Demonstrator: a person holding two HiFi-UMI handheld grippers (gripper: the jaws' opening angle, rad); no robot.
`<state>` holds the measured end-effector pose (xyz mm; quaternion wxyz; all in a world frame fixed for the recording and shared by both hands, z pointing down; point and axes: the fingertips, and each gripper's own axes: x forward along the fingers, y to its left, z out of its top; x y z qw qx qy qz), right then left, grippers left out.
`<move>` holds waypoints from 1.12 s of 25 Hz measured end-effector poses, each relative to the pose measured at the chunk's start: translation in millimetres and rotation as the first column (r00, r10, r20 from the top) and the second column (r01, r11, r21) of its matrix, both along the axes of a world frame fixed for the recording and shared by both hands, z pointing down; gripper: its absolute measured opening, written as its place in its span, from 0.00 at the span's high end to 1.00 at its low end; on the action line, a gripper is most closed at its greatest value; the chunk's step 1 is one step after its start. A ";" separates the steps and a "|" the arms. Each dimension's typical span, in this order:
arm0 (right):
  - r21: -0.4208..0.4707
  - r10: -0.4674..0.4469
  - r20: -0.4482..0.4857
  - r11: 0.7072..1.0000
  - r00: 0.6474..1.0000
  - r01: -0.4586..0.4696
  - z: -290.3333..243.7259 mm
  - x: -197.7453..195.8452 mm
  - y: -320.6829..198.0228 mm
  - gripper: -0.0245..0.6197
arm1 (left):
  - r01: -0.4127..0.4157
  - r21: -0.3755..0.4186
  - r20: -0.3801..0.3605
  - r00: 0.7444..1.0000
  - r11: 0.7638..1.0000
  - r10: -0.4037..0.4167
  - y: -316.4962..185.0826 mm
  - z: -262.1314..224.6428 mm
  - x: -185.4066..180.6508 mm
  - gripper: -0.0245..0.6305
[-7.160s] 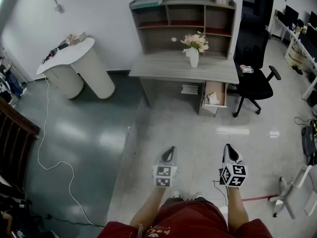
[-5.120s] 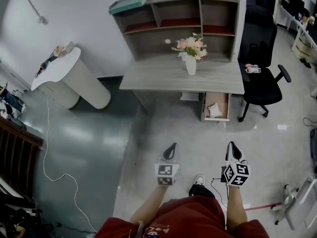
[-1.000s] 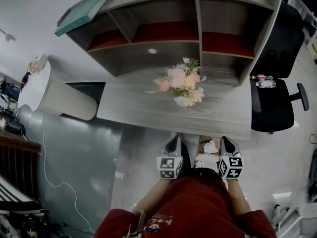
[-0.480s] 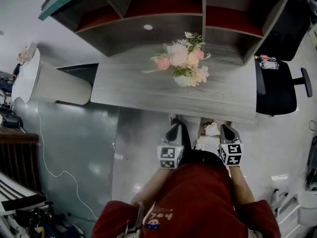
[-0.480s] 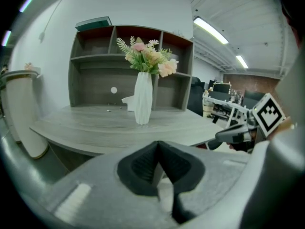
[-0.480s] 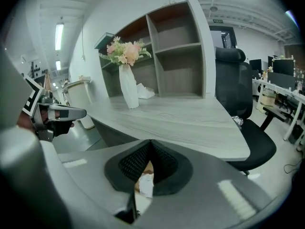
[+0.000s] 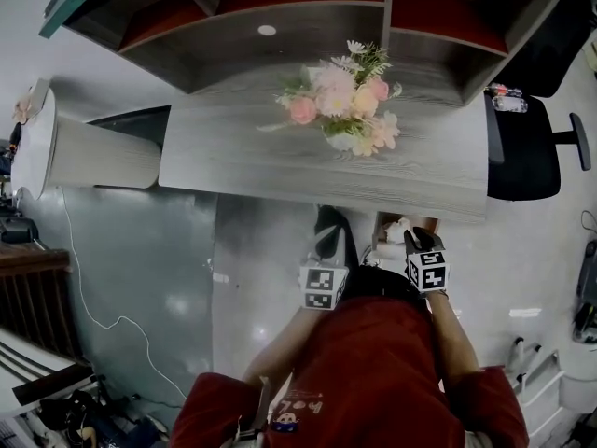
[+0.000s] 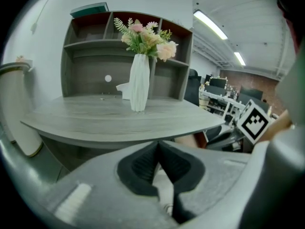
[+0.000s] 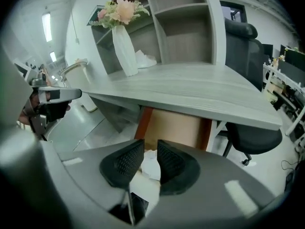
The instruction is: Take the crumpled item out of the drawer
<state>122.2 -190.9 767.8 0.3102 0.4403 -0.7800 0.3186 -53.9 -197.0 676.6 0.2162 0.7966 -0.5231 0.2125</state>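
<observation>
Desk (image 7: 317, 157) edge hangs over the open drawer (image 9: 174, 128), so I'd come in low and steep with the right gripper (image 9: 150, 143) and not clip the top. Its jaws have just been opening, now partway apart with nothing pinched; widen more before closing on the bulk. All I can see in the drawer is the white crumpled item (image 9: 151, 165), lying just past those jaws. Left gripper (image 8: 158, 144) is closed, empty.
</observation>
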 end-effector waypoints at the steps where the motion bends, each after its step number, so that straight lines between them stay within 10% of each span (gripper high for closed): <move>1: -0.012 -0.006 -0.009 1.000 1.000 0.006 6.0 -0.5 -1.3 0.84 | -0.003 -0.006 0.001 1.000 1.000 0.003 -1.9 2.6 0.8 0.96; 28: -0.260 -0.028 -0.091 0.966 0.995 0.004 113.0 -16.3 9.9 0.68 | -0.104 -0.094 0.010 0.994 0.990 0.106 -13.6 39.9 11.7 0.96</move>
